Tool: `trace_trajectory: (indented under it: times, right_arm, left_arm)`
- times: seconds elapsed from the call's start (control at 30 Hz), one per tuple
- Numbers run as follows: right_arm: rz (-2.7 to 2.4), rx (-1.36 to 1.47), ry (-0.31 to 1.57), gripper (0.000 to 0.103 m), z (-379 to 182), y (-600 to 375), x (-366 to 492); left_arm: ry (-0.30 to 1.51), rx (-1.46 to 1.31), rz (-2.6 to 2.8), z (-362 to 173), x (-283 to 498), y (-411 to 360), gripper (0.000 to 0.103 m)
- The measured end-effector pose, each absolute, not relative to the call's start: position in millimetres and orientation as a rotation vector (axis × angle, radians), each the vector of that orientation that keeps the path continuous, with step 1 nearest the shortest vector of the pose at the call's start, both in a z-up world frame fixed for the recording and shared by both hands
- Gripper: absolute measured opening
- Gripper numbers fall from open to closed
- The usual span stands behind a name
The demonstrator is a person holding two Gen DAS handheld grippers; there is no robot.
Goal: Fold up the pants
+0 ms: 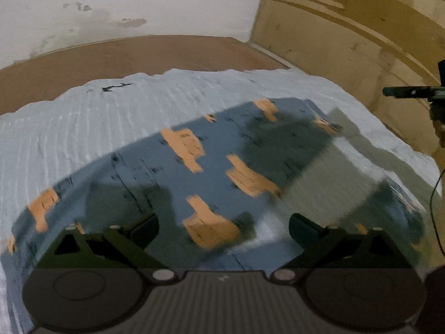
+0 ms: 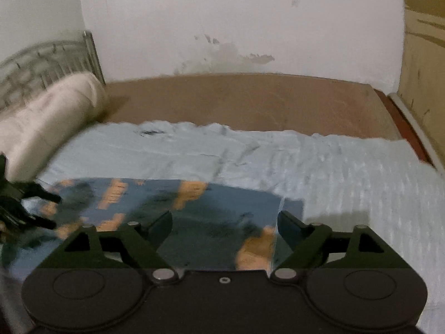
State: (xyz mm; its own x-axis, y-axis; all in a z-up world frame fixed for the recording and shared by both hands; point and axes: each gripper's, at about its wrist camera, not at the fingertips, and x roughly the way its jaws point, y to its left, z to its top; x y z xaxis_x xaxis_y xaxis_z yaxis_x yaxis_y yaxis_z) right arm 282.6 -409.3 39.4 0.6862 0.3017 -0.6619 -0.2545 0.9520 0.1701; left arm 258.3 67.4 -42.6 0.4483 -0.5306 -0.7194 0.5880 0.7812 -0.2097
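The pants (image 1: 219,144) are blue-grey with orange patches and lie flat as a folded rectangle on a pale blue bed cover (image 1: 111,117). My left gripper (image 1: 224,225) is open just above their near part, with nothing between its fingers. In the right wrist view the pants (image 2: 211,217) lie below my right gripper (image 2: 225,220), which is open wide and empty, close to their right edge. At the left border of that view my left gripper (image 2: 52,211) shows over the pants' left end, its fingers apart. One dark finger (image 1: 400,91) of the right gripper shows at the right edge of the left wrist view.
The bed cover (image 2: 333,172) lies on a brown mattress (image 2: 250,100) against a white wall. A pale bolster (image 2: 50,117) and a metal headboard (image 2: 41,61) are at the left. A wooden wardrobe (image 1: 347,27) stands at the right.
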Motion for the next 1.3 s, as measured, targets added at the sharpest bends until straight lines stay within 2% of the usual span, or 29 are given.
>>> trace_trajectory:
  times: [0.07,0.17,0.27,0.37,0.43,0.5,0.63,0.87,0.97,1.0,1.13,1.3]
  right_arm:
    - [0.335,0.097,0.730,0.085,55.7,-407.9,249.5]
    - [0.335,0.113,0.690,0.098,72.9,-408.6,188.8]
    - [0.324,0.093,0.749,0.098,56.1,-411.2,149.4]
    - [0.280,0.062,0.864,0.084,16.5,-416.8,135.6]
    - [0.244,0.026,0.918,0.064,-7.7,-419.6,134.1]
    - [0.238,0.037,0.942,0.051,-24.2,-424.6,134.9]
    - [0.245,0.066,0.919,0.049,-33.5,-430.2,140.2]
    - [0.265,0.135,0.987,0.048,-64.7,-438.8,159.1]
    - [0.283,0.130,0.986,0.030,-69.8,-435.2,160.1]
    - [0.292,0.135,0.981,0.015,-68.7,-434.6,160.2]
    - [0.311,0.097,0.961,0.005,-63.6,-428.9,161.4]
    - [0.222,0.128,0.891,0.004,-47.4,-448.2,164.8]
  left_arm:
    - [0.856,0.071,-0.727,-40.1,238.4,60.9,0.102]
    - [0.852,0.060,-0.799,-42.6,215.2,36.0,0.102]
    - [0.871,0.055,-0.838,-51.7,197.0,7.0,0.102]
    - [0.895,0.067,-0.858,-62.5,180.5,-16.4,0.102]
    - [0.909,0.068,-0.864,-67.6,173.1,-26.2,0.102]
    - [0.920,0.070,-0.867,-71.7,167.1,-30.9,0.102]
    - [0.934,0.079,-0.856,-77.7,164.4,-34.3,0.102]
    - [0.944,0.075,-0.831,-79.8,172.7,-33.8,0.102]
    - [0.953,0.071,-0.821,-83.3,174.7,-31.9,0.102]
    - [0.955,0.069,-0.819,-84.6,175.6,-31.6,0.102]
    - [0.950,0.064,-0.817,-85.7,176.2,-30.2,0.102]
    - [0.937,0.062,-0.803,-82.5,179.5,-27.2,0.102]
